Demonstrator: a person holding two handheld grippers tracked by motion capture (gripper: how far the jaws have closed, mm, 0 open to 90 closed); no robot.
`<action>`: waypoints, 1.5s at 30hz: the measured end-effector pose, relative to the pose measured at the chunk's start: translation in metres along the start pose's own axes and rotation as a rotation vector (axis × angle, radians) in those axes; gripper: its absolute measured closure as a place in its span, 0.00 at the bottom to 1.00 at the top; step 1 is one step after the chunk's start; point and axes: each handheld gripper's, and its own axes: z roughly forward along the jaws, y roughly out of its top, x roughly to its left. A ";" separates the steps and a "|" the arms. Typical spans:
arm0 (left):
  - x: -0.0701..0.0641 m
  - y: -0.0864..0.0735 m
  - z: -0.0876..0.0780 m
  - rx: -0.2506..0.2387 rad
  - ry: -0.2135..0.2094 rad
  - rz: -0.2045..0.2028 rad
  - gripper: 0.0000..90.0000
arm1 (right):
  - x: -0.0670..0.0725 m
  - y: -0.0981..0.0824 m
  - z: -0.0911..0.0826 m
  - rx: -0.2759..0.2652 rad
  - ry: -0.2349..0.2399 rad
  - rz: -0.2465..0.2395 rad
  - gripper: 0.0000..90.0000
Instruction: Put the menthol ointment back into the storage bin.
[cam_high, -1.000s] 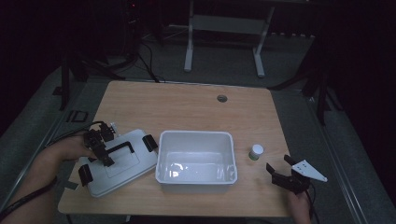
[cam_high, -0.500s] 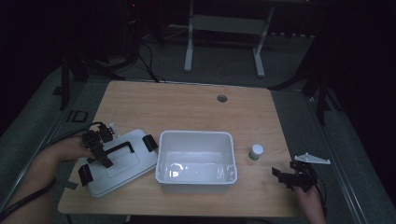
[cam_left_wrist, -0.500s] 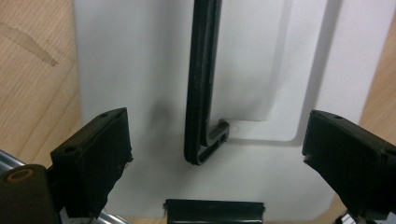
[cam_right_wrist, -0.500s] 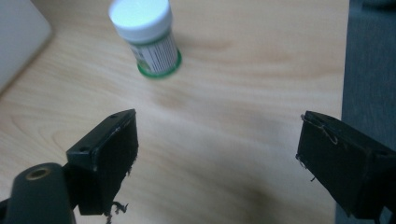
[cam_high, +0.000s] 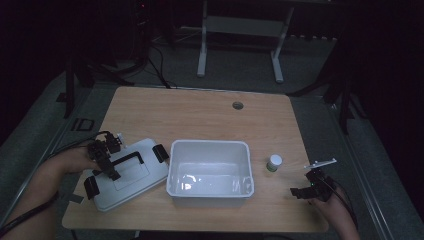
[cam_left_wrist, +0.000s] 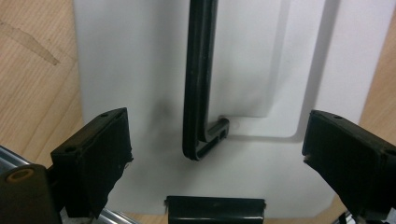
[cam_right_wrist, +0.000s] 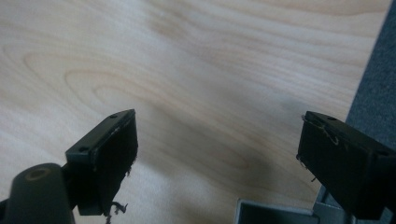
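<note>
Left gripper (cam_high: 107, 162) hovers over 1 white lid (cam_high: 131, 175) at the table's (cam_high: 200, 115) left, jaws having just opened wide, the lid's black handle (cam_left_wrist: 198, 84) between them untouched; 2 black latches (cam_high: 160, 152) sit on the lid's ends. 1 white bin (cam_high: 210, 172) stands just beside it, mid-table. 1 small jar (cam_high: 273, 162) comes next. Right gripper (cam_high: 305, 190), jaws apart and empty, hangs over bare wood near the right edge.

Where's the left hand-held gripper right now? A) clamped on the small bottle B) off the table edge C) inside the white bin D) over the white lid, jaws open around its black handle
D: the left hand-held gripper hangs over the white lid with both jaws spread clear of the black handle; the white bin sits beside it.
</note>
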 end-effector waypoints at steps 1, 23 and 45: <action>0.000 0.000 -0.001 -0.003 0.000 -0.004 0.09 | 0.000 0.002 0.000 0.019 0.003 -0.007 0.14; -0.001 0.001 -0.004 0.006 -0.008 0.004 0.10 | 0.008 0.063 -0.004 0.351 0.031 -0.215 0.13; -0.002 0.003 -0.001 0.008 -0.014 0.006 0.10 | 0.018 0.119 0.002 0.309 0.084 -0.243 0.18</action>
